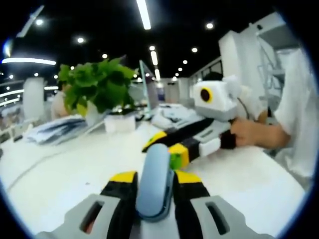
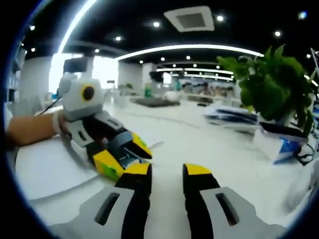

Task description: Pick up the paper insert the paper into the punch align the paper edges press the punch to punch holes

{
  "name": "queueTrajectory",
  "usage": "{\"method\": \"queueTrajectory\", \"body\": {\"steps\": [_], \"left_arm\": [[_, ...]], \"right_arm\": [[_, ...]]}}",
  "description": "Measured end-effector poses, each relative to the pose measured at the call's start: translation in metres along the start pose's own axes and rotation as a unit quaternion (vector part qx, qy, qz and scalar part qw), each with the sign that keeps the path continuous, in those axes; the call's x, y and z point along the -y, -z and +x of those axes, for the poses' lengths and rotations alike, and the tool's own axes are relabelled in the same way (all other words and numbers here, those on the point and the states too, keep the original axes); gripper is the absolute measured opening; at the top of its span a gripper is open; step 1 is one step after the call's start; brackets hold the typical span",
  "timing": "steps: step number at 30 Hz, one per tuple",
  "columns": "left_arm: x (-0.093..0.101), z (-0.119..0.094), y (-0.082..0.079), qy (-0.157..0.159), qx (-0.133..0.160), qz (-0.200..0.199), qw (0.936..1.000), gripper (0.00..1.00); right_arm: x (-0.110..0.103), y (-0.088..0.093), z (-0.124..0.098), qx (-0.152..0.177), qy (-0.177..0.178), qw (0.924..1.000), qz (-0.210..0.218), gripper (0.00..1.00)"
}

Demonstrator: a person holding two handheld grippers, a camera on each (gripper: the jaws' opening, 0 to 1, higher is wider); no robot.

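- Grey-blue and rounded, the punch (image 1: 155,181) stands between the left gripper (image 1: 155,178)'s yellow-tipped jaws in the left gripper view, and the jaws are closed against its two sides.
- Just past the punch's top in that view, the right gripper (image 1: 174,147) reaches in from the right, its yellow tips close to the punch; whether they touch it cannot be told.
- A person's hand (image 1: 249,133) holds the right gripper's body, with a white sleeve (image 1: 299,114) behind it.
- In the right gripper view, the right gripper (image 2: 167,174) shows its two jaws apart with bare white table (image 2: 199,144) between them, nothing held.
- To the left in that view, the left gripper (image 2: 122,157) lies low over the table, its yellow tips just beside the right gripper's left jaw. The punch between them shows as a small grey-blue shape (image 2: 122,149).
- A white sheet of paper (image 2: 45,169) lies flat on the table beneath the left gripper, to the left of the right gripper's jaws.
- A green potted plant (image 1: 97,89) stands further back on the table, with a stack of papers (image 1: 55,129) beside it.
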State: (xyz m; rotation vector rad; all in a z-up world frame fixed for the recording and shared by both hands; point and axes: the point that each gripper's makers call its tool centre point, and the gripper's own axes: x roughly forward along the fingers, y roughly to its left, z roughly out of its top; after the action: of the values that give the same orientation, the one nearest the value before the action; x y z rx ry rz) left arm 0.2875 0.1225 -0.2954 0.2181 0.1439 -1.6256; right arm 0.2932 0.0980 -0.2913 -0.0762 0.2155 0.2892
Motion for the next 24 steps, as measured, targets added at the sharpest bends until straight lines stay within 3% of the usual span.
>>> {"method": "queueTrajectory", "body": {"steps": [4,7,9,13,17,18,21,24], "left_arm": [[-0.002,-0.001,0.001,0.000,0.000,0.000,1.0000,0.29],[-0.003,-0.001,0.001,0.000,0.000,0.001,1.0000,0.29],[-0.003,-0.001,0.001,0.000,0.000,0.001,1.0000,0.29],[-0.001,0.000,0.001,0.000,0.000,0.001,1.0000,0.29],[0.000,0.000,0.001,0.000,0.000,0.002,1.0000,0.29],[0.000,0.000,0.001,0.000,0.000,0.002,1.0000,0.29],[0.001,0.000,0.001,0.000,0.000,0.002,1.0000,0.29],[0.001,0.000,0.001,0.000,0.000,0.002,1.0000,0.29]], "right_arm": [[0.000,-0.024,-0.009,0.059,0.000,0.9982,0.004,0.20],[-0.007,-0.044,-0.018,0.088,-0.012,0.9951,0.044,0.17],[-0.013,-0.061,-0.022,0.108,-0.020,0.9931,0.042,0.13],[-0.031,-0.082,-0.020,0.120,-0.023,0.9920,0.029,0.05],[-0.049,-0.080,-0.002,0.095,-0.023,0.9952,-0.007,0.05],[-0.053,-0.077,0.004,0.084,-0.025,0.9957,-0.031,0.05],[-0.065,-0.067,0.013,0.066,-0.040,0.9958,-0.048,0.04],[-0.062,-0.056,0.017,0.055,-0.028,0.9961,-0.063,0.04]]}}
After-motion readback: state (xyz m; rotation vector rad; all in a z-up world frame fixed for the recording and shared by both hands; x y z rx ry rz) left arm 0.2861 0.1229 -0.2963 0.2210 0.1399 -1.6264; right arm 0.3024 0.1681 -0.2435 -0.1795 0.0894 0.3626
